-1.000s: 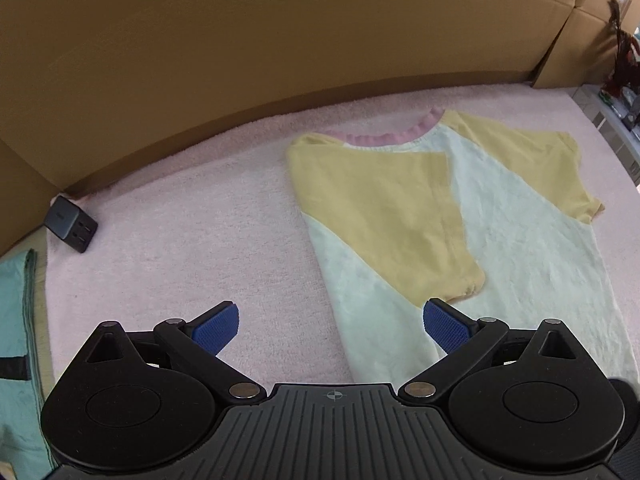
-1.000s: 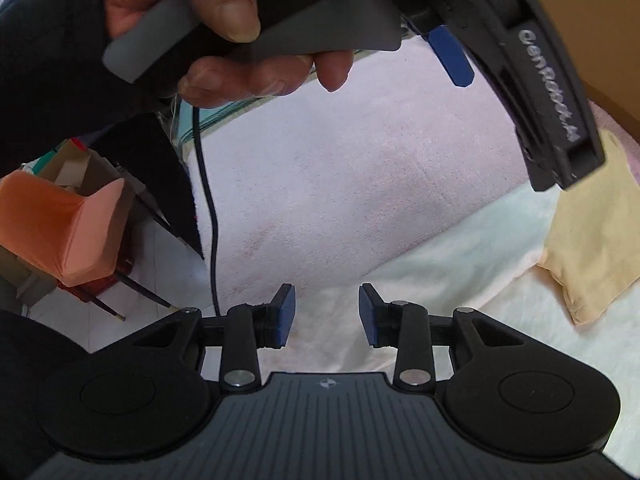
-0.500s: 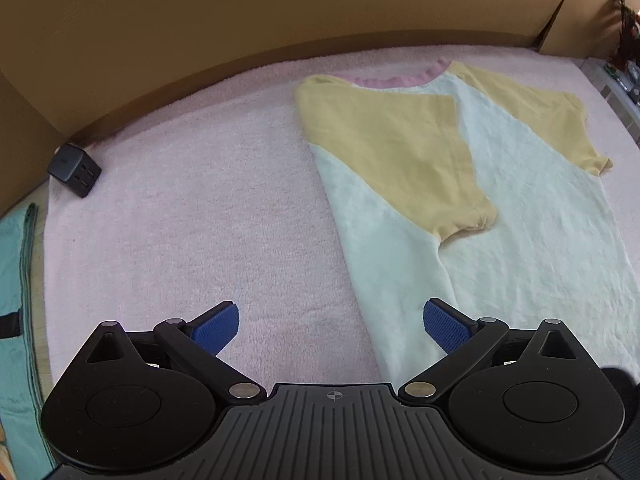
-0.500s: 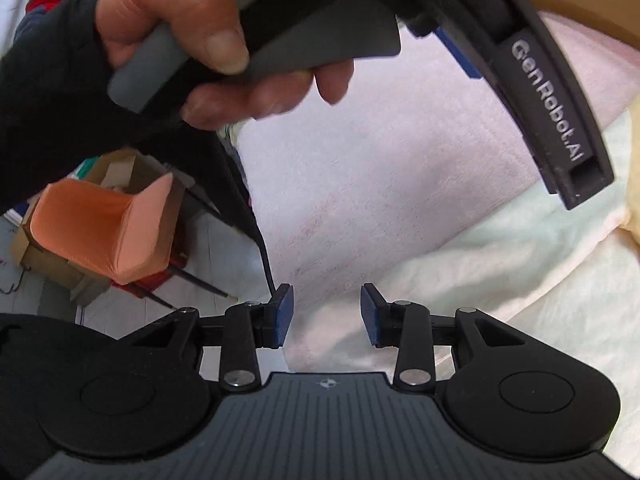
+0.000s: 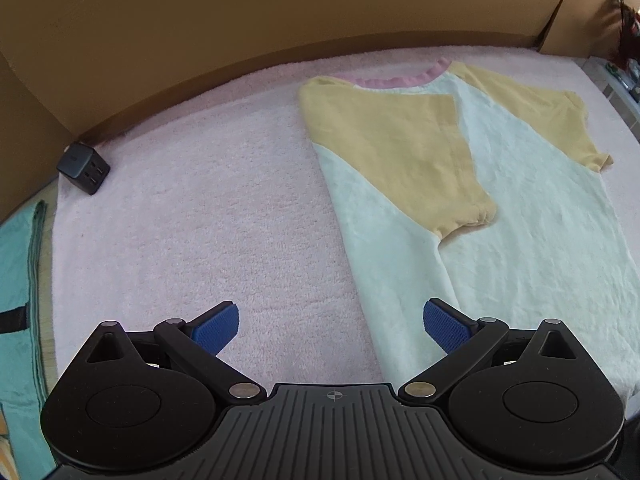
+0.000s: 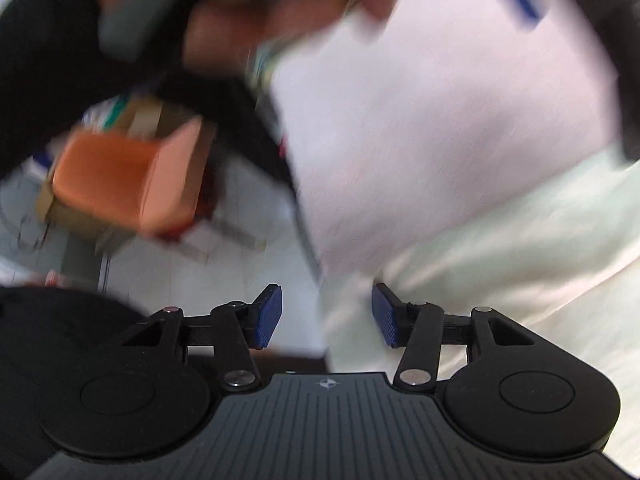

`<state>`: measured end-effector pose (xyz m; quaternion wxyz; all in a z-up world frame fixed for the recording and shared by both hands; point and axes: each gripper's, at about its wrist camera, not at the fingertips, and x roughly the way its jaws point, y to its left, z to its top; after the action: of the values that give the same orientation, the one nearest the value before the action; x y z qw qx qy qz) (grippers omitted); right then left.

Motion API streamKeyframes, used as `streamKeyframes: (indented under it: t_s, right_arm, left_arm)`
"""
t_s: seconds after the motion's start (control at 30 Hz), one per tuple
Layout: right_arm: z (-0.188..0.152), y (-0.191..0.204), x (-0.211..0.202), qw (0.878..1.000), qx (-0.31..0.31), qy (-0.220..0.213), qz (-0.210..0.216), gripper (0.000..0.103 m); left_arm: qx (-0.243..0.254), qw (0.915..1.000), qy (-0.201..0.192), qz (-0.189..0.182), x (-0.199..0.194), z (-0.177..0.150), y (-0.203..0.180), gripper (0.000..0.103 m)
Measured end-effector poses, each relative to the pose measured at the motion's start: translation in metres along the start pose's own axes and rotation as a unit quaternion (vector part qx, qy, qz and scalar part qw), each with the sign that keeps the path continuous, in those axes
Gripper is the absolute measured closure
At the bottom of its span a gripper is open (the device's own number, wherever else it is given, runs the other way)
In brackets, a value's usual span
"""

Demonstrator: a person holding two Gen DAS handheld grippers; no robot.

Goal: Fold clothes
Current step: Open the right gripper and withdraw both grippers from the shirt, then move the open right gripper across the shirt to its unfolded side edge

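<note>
Left wrist view: the T-shirt [image 5: 500, 216] lies flat on the pink towel [image 5: 192, 216], filling the right half of the frame, pink collar toward the top. Pale mint body, yellow sleeves; the left sleeve is folded in over the chest, the other spread toward the right edge. The left gripper [image 5: 331, 323] hangs above the shirt's lower left hem, jaws wide apart, nothing between the blue pads; its right pad [image 5: 446, 326] sits over the cloth, its left pad over bare towel.

Right wrist view, heavily motion-blurred: the right gripper [image 6: 327, 316] is at the lower centre, jaws opening. A pale fold of the shirt [image 6: 520, 248] runs from the right of the frame down into the gap between the pads; neither pad visibly presses on it.

Containers: a cardboard box [image 6: 64, 208] at left of the right view, under an orange cushion-like shape [image 6: 124, 184]; blurred, contents not readable.

Other: black charger block [image 5: 83, 167] at the towel's upper left corner; teal cloth [image 5: 18, 280] cut off by the left edge; brown cardboard wall [image 5: 280, 12] across the top. A hand [image 6: 256, 12] on a grey handle at the top of the right view, smeared.
</note>
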<state>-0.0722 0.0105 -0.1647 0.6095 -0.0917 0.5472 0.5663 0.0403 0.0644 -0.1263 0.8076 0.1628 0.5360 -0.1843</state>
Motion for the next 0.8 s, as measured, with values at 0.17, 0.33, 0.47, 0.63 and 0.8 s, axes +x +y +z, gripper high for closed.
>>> streamKeyframes:
  t_s: [0.17, 0.33, 0.47, 0.63, 0.8]
  right_arm:
    - [-0.015, -0.004, -0.037, 0.998, 0.049, -0.026, 0.038, 0.045]
    - [-0.041, -0.045, -0.097, 0.987, 0.121, -0.086, -0.063, 0.045]
    - [-0.068, -0.094, -0.151, 0.954, 0.201, -0.139, -0.172, 0.045]
    - [-0.08, -0.139, -0.198, 0.902, 0.267, -0.195, -0.277, 0.071]
    - [-0.039, -0.147, -0.169, 0.904, 0.237, -0.213, -0.286, 0.08]
  left_arm:
    - [0.003, 0.9999, -0.013, 0.004, -0.002, 0.007, -0.001, 0.0]
    - [0.007, 0.9996, -0.025, -0.013, 0.001, 0.02, -0.012, 0.0]
    - [0.044, 0.9986, -0.022, -0.018, 0.004, 0.003, -0.042, 0.0]
    - [0.092, 0.9954, -0.019, -0.021, 0.005, -0.055, -0.087, 0.0]
    - [0.163, 0.9862, -0.001, -0.027, 0.002, -0.108, -0.119, 0.001]
